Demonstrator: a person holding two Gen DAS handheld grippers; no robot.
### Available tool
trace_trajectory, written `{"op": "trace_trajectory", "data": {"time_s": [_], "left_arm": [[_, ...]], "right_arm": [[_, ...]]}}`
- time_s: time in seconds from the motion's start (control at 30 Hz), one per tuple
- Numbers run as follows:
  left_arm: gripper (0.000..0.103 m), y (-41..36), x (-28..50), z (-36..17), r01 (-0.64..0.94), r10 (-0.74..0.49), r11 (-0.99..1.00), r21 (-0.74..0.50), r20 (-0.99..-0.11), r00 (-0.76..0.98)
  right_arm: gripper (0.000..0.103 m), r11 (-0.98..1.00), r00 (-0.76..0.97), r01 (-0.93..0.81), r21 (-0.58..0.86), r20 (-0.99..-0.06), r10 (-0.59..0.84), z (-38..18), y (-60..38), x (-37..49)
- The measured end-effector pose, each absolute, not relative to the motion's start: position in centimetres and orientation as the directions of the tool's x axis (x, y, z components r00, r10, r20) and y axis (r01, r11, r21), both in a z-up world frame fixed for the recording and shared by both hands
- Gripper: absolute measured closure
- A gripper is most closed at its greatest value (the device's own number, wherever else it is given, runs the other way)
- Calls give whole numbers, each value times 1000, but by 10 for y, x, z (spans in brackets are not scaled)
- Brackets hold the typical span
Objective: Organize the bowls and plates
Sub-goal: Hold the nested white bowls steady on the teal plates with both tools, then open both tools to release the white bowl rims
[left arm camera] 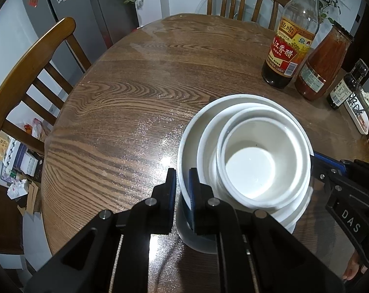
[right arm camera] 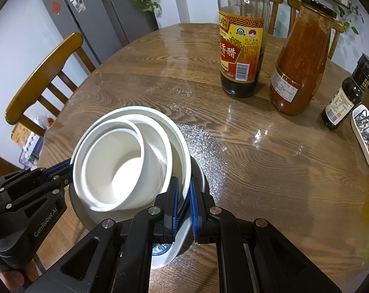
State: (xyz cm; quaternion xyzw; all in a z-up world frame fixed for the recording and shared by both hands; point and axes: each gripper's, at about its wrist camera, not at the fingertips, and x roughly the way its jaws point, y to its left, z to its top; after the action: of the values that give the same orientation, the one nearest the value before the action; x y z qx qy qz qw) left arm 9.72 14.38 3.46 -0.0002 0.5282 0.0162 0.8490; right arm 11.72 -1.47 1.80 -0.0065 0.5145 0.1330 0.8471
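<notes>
The left gripper (left arm camera: 182, 185) pinches the left rim of the big bowl (left arm camera: 184, 146), one finger outside the wall and one inside, pressed tight on the porcelain. Nested in that big bowl sit a middle bowl (left arm camera: 206, 141) and a small bowl (left arm camera: 250, 168), both leaning toward the right side rather than lying level. The right gripper (right arm camera: 184, 195) clamps the opposite rim of the same stack, its blue pads (right arm camera: 193, 200) closed on the thin white wall. The stack appears to be at or just above the tabletop (left arm camera: 123, 112), near its front edge; whether it touches the wood cannot be told.

Judging from this, the step is carrying or setting down the nested bowls with both grippers. To do it well, both sides should move together at equal height, since the inner bowls are loose and tilted and could slide or clatter. The bowls are glazed, smooth and slippery, with thin rounded rims; a blue pattern (right arm camera: 160, 247) shows low on the porcelain beneath the right gripper. The tabletop is round, dark grained wood under a glossy clear cover. To the right stand a glass vinegar bottle (left arm camera: 291, 41), a jar of red sauce (left arm camera: 323, 63) and a small dark bottle (left arm camera: 348, 85), well apart from the stack.
</notes>
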Motion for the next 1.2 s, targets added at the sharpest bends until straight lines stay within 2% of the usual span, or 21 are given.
{"op": "trace_trajectory", "data": {"time_s": [0.33, 0.5, 0.57, 0.97, 1.13, 1.2], "left_arm": [[92, 145, 98, 35, -31, 32, 999, 20, -899, 437], [79, 150, 98, 34, -52, 45, 998, 24, -900, 434], [76, 152, 98, 34, -55, 45, 998, 23, -899, 436], [75, 152, 99, 34, -63, 54, 998, 29, -901, 431], [64, 155, 99, 34, -85, 69, 996, 36, -904, 423], [56, 158, 100, 34, -94, 71, 995, 34, -904, 422]], "right_arm": [[92, 967, 434, -232, 109, -878, 203, 18, -13, 120], [92, 968, 438, -233, 92, -879, 189, 18, -11, 119], [92, 969, 440, -230, 91, -878, 187, 18, -11, 118], [92, 969, 429, -231, 84, -885, 179, 19, -9, 120], [92, 971, 429, -223, 83, -887, 174, 19, -11, 120], [92, 972, 428, -218, 85, -887, 173, 18, -12, 119]]}}
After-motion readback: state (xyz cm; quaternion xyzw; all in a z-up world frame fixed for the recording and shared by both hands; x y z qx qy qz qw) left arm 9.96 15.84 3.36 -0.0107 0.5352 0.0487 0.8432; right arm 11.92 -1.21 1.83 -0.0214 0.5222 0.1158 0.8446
